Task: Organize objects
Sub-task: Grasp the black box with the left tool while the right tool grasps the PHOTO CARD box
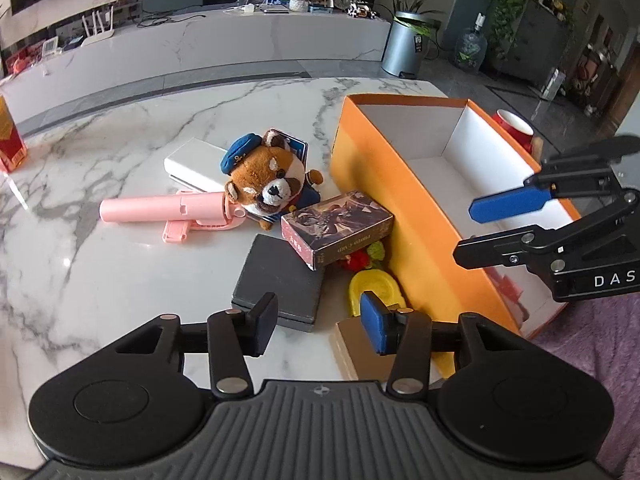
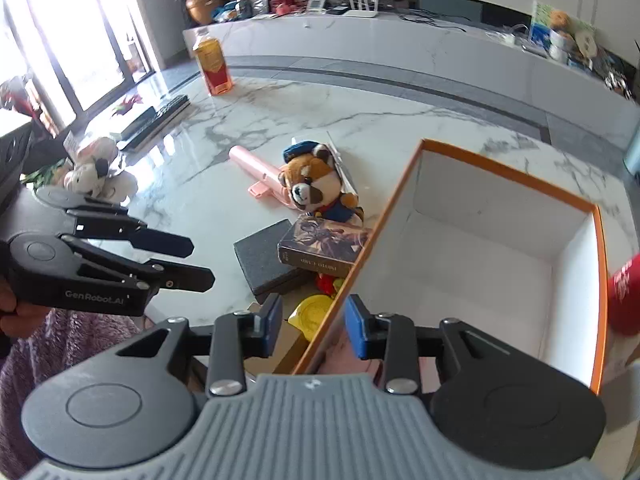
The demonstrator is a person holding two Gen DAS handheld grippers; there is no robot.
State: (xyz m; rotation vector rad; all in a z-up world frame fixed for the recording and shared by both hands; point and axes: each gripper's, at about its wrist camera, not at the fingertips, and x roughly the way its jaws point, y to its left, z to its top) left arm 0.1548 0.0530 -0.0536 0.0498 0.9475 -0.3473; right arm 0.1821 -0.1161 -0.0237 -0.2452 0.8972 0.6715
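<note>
1. My left claw (image 1: pixel 318 326) stands open and holds nothing; it hovers above the near edge of the dark grey slab (image 1: pixel 280 280) on the worktop (image 1: pixel 100 280).
2. My right claw (image 2: pixel 314 330) is likewise open and unloaded, with its fingers astride the near left wall of the orange box (image 2: pixel 596 280).
3. The box interior appears bare in both views. Judged from this, none of the visible items has yet been put away.
4. The items lie in a tight cluster just left of the box: plush raccoon (image 1: pixel 268 180), pink handheld device (image 1: pixel 160 210), white case (image 1: pixel 192 164), printed card box (image 1: pixel 336 228) and yellow disc (image 1: pixel 374 290). A small red and green item, wedged beside the box wall, cannot be identified.
5. Risk: the card box rests partly on the slab and touches the plush. Lifting the slab first would likely tip it.
6. Risk: the right claw may snag the thin wall if lowered and shove the box.
7. Risk: the plush overlaps the pink device; pulling either could drag the other.
8. Risk: both claws work close together and could collide over the cluster.
</note>
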